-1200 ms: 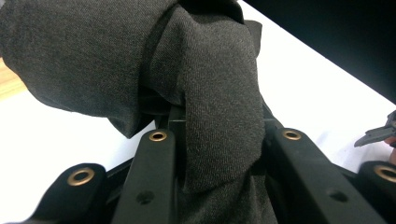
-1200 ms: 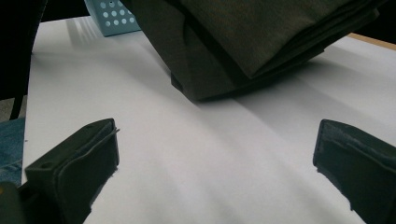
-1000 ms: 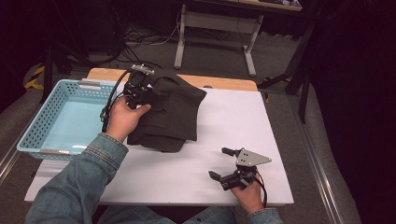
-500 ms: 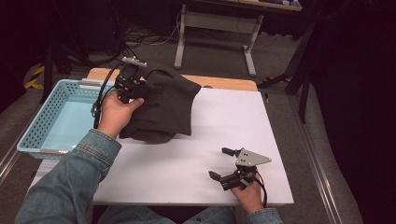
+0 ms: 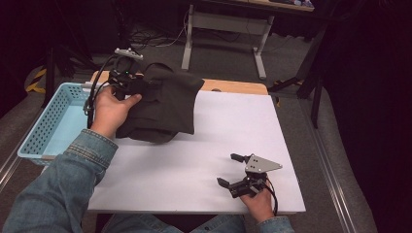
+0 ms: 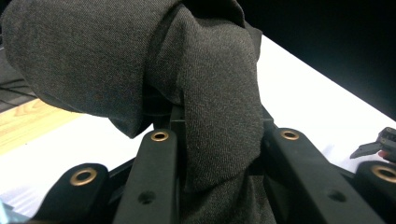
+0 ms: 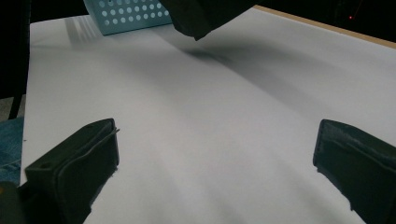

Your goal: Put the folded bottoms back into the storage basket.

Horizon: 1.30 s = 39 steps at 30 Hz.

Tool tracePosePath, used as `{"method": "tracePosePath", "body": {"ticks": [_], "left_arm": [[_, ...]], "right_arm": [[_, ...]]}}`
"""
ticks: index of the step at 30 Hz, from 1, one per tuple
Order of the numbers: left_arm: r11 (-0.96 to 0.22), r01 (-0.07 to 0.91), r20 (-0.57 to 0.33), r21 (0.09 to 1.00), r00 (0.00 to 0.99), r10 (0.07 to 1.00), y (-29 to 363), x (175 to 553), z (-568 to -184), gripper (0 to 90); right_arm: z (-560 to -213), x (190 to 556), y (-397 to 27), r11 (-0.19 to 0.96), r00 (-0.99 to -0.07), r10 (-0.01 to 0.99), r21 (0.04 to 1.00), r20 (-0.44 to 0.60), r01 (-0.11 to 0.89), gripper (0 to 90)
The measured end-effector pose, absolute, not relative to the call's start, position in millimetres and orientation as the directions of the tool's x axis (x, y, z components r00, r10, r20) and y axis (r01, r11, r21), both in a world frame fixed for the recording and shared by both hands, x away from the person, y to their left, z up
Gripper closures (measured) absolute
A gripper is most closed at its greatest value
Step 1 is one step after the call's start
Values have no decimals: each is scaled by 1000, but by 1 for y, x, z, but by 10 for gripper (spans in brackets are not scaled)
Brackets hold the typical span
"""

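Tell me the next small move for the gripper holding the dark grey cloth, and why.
Probably carry the dark grey fabric garment sideways over the light blue perforated plastic basket. The left gripper is shut on a fold of it, with its lower edge hanging low over the white tabletop, and the basket sits right beside it.

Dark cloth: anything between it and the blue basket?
Nothing visible. The left gripper holds the dark cloth bunched between its jaws, beside the blue basket, whose inside looks bare from the high view. The right gripper rests open, well away.
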<state>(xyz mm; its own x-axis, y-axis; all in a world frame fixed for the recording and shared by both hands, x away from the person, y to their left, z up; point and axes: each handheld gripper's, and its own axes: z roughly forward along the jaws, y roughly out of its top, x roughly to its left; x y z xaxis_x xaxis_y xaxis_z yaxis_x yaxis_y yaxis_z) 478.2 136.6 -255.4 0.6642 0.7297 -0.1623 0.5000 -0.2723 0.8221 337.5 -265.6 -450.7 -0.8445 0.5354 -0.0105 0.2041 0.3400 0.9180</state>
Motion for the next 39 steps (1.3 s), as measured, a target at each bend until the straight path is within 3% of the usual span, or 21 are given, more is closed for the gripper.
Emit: {"method": "tracePosePath", "body": {"ticks": [39], "left_arm": [[-192,509,-155,839,562,813,233,469,-209,727]], "right_arm": [[-451,338,-264,347,-846,534,915,-12,207,8]]}}
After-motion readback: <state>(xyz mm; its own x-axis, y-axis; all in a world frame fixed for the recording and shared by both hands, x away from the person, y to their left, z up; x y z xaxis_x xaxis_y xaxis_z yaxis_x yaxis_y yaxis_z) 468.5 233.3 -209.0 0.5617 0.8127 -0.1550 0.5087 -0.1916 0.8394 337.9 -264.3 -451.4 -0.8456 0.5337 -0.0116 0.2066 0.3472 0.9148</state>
